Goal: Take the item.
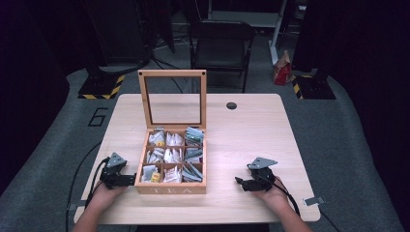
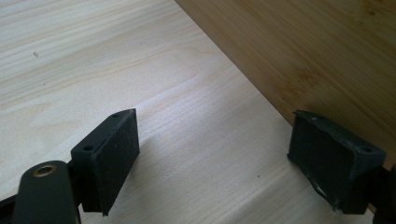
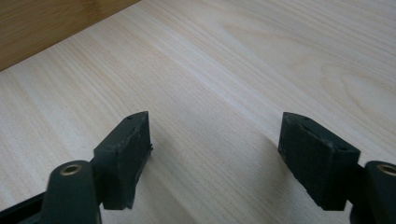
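A wooden tea box (image 1: 170,186) marked TEA stands open on the table, its glass-paned lid (image 1: 173,99) upright at the back. Its compartments hold several tea bags (image 1: 170,157). My left gripper (image 1: 126,180) rests on the table just left of the box, open, jaws wide with nothing between them; in the left gripper view (image 2: 212,154) the box's side wall (image 2: 317,56) runs close by the right jaw. To the right of the box, a gap away, my right gripper (image 1: 243,182) lies on the table open and empty, as the right gripper view (image 3: 215,154) also shows.
The light wooden table (image 1: 251,130) has a dark round cable hole (image 1: 231,105) at the back. A black chair (image 1: 221,46) stands beyond the far edge. A small metal clip (image 1: 314,201) lies by the front right corner. Cables trail from both grippers.
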### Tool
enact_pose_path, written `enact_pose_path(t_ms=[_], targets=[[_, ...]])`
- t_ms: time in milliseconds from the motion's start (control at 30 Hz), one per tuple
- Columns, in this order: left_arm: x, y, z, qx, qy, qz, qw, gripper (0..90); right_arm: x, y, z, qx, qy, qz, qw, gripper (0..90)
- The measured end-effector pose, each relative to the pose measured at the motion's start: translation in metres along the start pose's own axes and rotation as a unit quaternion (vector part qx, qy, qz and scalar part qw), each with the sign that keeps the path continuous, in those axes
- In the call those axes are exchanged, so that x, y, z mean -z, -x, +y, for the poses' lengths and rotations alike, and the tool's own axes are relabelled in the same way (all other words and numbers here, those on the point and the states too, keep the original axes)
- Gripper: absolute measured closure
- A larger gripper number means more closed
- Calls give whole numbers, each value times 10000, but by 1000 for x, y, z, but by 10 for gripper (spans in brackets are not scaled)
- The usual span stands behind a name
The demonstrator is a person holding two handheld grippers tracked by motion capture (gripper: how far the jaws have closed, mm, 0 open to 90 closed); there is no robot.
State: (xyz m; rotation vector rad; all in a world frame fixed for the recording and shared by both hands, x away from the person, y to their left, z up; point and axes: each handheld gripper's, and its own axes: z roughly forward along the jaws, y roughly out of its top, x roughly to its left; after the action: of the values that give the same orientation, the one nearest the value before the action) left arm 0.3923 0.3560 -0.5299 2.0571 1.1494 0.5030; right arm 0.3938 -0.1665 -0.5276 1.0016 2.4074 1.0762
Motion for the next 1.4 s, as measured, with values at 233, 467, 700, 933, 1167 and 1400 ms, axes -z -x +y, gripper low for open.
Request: enact_pose_path(t_ms=[233, 467, 700, 933, 1167, 1400], targets=[[0, 0, 0, -1, 0, 1, 10000, 158, -1, 0, 0, -27, 9, -5, 10000, 220], [0, 0, 0, -1, 1, 0, 10000, 158, 0, 0, 0, 9, 18, 17, 10000, 244], [0, 0, 0, -1, 0, 1, 10000, 158, 1, 0, 0, 7, 28, 74, 10000, 314], [0, 0, 0, 0, 0, 0, 10000, 158, 3, 0, 3, -3, -50, 70, 10000, 393], [0, 0, 0, 0, -1, 0, 10000, 158, 7, -4, 11, -145, -117, 302, 9994, 441], [0, 0, 0, -1, 0, 1, 10000, 158, 16, -14, 25, 99, -81, 351, 9993, 470]])
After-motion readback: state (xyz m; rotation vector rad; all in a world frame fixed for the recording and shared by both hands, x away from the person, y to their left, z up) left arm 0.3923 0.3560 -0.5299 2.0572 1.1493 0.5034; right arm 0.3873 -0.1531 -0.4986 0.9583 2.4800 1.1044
